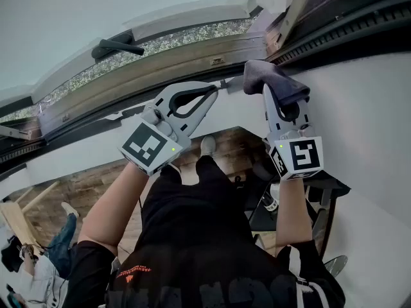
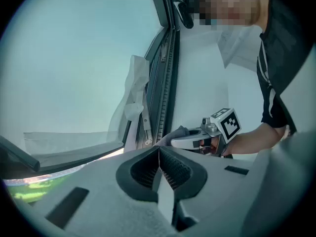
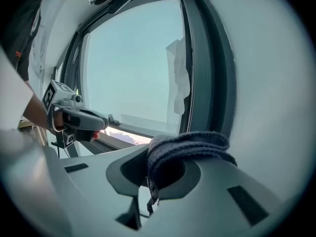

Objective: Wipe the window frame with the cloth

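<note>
Cloth (image 1: pixel 273 82) rests where window frame (image 1: pixel 160 61) meets white wall (image 1: pixel 359 95).

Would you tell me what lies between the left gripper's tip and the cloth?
In the head view, only a bare stretch of window frame separates the left gripper from the cloth.

Pale daylit window pane (image 1: pixel 77 18) at 11 o'clock; white wall (image 1: pixel 366 101) at 3; wooden floor (image 1: pixel 83 188) at 8.
</note>
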A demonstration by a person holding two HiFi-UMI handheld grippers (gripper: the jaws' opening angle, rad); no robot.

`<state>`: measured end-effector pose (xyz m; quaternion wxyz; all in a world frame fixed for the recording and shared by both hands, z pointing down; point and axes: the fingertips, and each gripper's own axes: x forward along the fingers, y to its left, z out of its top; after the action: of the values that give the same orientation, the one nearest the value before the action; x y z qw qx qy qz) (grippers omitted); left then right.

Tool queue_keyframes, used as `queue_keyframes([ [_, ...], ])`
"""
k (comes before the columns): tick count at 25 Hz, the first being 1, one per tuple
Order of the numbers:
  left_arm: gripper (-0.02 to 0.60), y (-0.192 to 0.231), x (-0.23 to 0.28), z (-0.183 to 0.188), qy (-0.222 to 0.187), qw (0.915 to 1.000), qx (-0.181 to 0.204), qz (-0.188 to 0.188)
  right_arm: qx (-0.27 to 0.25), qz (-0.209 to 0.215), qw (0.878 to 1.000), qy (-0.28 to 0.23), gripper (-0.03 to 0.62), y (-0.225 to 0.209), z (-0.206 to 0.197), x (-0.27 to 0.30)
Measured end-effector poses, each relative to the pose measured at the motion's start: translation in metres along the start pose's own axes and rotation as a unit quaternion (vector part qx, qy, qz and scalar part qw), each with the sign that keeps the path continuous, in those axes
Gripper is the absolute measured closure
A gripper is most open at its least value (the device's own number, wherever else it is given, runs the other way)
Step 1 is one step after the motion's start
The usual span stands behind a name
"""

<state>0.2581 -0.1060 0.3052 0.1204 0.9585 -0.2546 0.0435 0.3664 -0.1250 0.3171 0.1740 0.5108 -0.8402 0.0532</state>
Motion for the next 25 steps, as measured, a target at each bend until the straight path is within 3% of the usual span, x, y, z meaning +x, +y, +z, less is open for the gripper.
queue_keyframes([
  [8, 0.56, 0.001, 0.019, -0.007, 0.007, 0.9999, 0.006, -0.015, -0.066, -0.064, 0.995, 0.04, 0.56, -0.02, -0.023, 0.017],
  [25, 0.56, 0.012, 0.017, -0.02, 0.011, 0.9998, -0.015, 0.005, -0.04, -0.059, 0.996, 0.057, 0.56, -0.027, -0.05, 0.04],
])
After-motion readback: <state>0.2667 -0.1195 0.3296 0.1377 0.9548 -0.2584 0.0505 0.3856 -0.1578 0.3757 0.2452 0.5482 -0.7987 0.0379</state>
